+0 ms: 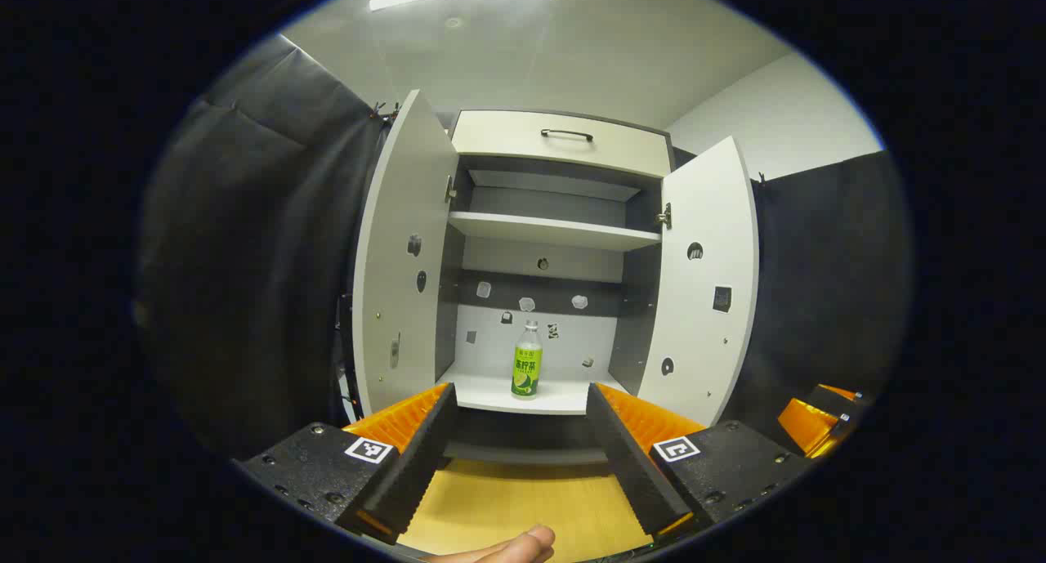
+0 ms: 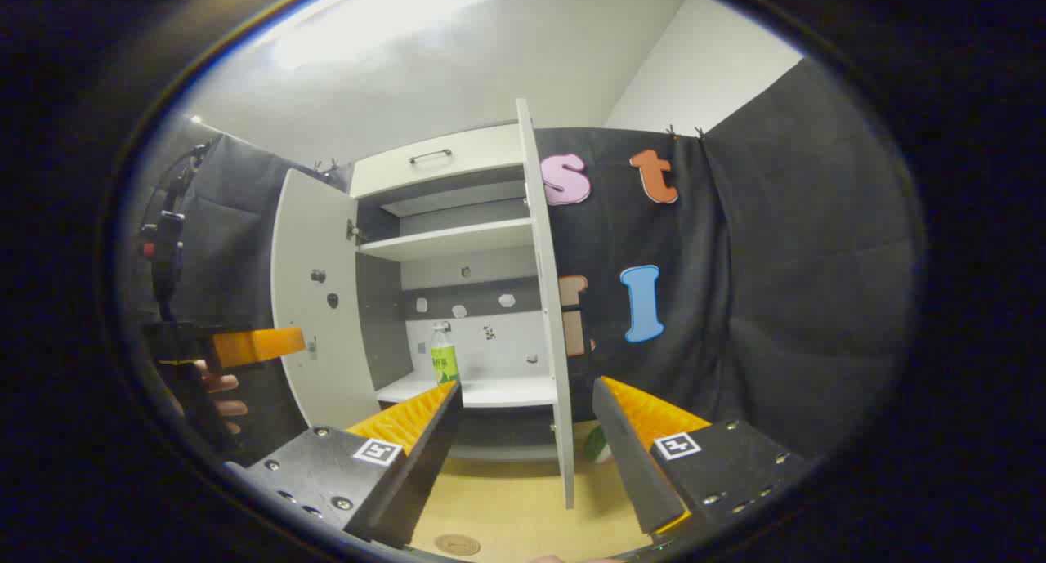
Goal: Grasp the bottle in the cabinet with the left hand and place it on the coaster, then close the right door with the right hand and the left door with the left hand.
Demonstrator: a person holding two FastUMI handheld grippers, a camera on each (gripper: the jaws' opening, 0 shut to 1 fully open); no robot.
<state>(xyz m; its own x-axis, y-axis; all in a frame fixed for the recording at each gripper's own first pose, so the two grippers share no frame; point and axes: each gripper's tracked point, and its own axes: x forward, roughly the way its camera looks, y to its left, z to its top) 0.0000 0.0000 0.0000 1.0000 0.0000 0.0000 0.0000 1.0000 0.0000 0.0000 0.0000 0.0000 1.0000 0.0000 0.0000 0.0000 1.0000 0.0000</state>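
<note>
Cabinet, one: pale flat panels, dark interior sides, two doors, both swung wide open. Left door and right door each show small round holes on their inner faces. One drawer front across the top with a single dark bar handle. Two shelves inside: an upper shelf and a bottom shelf.

Bottle, one: clear plastic, slim and cylindrical, pale cap, green-and-yellow label. It stands upright on the bottom shelf, near the middle, touched by nothing.

Left gripper, one: fingers ridged, spread wide apart and empty, aimed at the bottle from well in front of the cabinet. A fingertip of the holding hand shows at the bottom edge.

Right gripper, one: fingers parted, gripping nothing, straddling the right door's edge in the right gripper view.

Worktop, one: smooth, yellow wood-grain. One small round disc, perhaps the coaster, lies flat on it.
</note>
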